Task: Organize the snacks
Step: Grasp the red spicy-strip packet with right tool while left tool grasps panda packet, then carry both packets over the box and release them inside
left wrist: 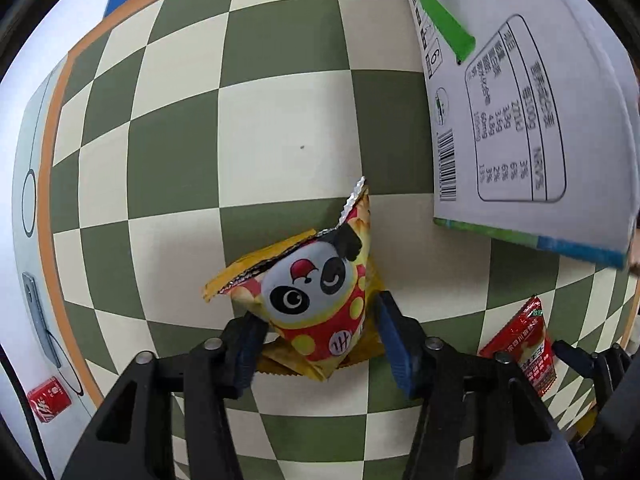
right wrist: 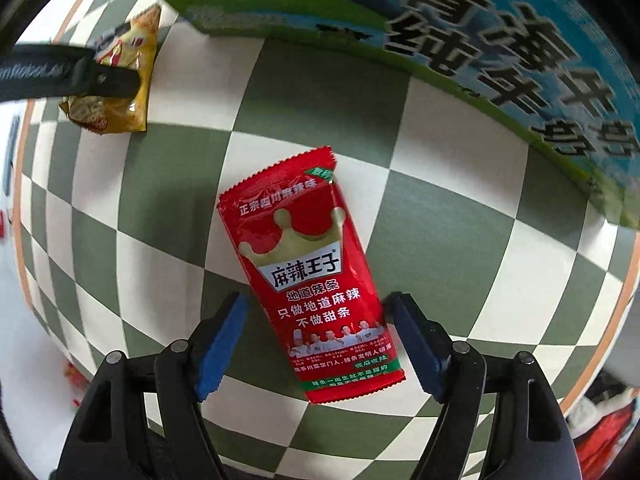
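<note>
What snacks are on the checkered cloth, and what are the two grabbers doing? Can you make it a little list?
surface: green and cream checkered cloth
left gripper: jaws around the panda snack bag, left pad touching it, right pad apart
right gripper: jaws open on either side of the red snack packet, not touching
box: big white carton beside both snacks
off the cloth: small red can

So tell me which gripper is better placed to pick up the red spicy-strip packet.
Right. The right gripper straddles the red foil packet, open. The left gripper is around the yellow panda snack bag.
</note>
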`<state>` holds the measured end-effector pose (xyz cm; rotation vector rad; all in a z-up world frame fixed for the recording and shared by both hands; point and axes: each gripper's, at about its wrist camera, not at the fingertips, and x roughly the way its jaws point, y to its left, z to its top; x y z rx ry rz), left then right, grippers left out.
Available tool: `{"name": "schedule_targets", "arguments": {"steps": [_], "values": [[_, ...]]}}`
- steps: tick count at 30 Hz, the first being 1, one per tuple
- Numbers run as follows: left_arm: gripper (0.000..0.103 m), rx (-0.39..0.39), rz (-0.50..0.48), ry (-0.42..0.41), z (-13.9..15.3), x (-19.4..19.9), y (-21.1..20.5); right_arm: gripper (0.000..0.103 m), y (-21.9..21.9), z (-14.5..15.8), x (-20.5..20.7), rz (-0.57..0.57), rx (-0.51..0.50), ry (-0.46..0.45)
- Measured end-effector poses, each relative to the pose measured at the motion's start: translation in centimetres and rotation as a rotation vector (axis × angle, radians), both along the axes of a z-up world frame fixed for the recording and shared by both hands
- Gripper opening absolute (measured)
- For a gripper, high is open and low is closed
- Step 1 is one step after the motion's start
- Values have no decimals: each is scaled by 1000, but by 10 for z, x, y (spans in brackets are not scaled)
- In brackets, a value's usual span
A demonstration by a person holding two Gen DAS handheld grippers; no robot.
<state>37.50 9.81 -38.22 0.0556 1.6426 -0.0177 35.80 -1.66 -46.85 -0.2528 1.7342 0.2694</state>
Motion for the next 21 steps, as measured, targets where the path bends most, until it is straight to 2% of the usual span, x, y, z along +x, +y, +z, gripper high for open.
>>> {"name": "schedule_targets", "arguments": {"steps": [1, 4, 5, 6, 11, 14, 21], "values": [[41, 3, -1, -15, 2, -2, 2, 79, 4, 0, 0, 14, -15, -14], [36, -9, 14, -21, 8, -15, 0, 73, 14, -1, -2, 51, -50, -68], [35, -20, 25, -16, 9, -19, 1, 62, 17, 2, -3, 55, -44, -83], [35, -27, 33, -10, 9, -24, 1, 57, 19, 4, -3, 61, -41, -96], [34, -39, 63, -2, 15, -52, 4, 51, 13, 11, -1, 28, 1, -111], [34, -56, 63, -10, 26, -69, -3, 49, 2, 16, 0, -29, 62, -95], [33, -149, 39, -62, 79, -91, -29, 47, -20, 51, -6, -98, 166, -121]]}}
